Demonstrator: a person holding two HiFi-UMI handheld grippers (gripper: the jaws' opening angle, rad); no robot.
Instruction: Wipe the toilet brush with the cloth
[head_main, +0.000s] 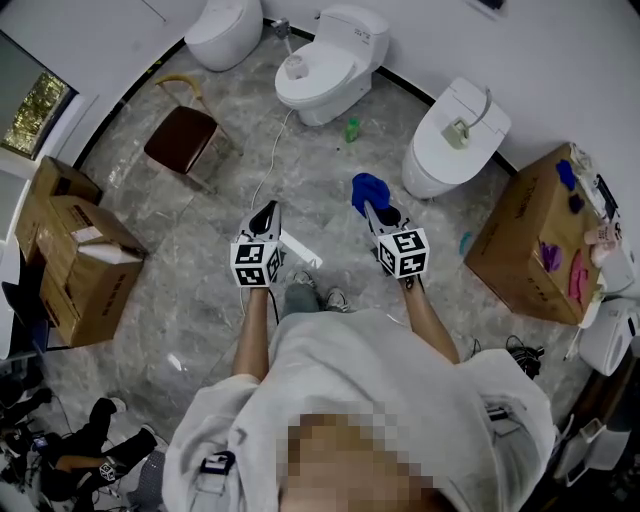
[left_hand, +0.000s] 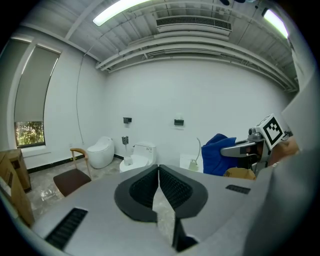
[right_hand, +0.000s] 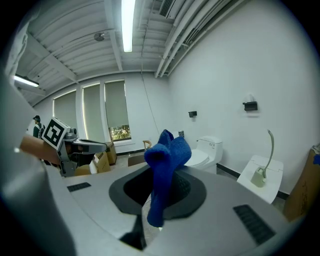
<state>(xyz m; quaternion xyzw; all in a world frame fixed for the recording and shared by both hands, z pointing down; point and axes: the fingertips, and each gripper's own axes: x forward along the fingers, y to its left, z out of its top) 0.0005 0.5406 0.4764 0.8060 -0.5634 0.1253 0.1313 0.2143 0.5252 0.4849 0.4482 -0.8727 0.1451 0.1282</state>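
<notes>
A blue cloth hangs bunched from my right gripper, which is shut on it; in the right gripper view the cloth stands up between the jaws and droops over them. My left gripper is shut with nothing in it, its pads meeting at the tips. Both grippers are held side by side above the floor. A toilet brush with a curved handle stands in a pale holder on the closed lid of the right toilet, ahead of the right gripper, and also shows as the brush.
Two more toilets line the far wall. A brown chair stands at the left. Cardboard boxes sit at the left and another box at the right. A green bottle and a cable lie on the floor.
</notes>
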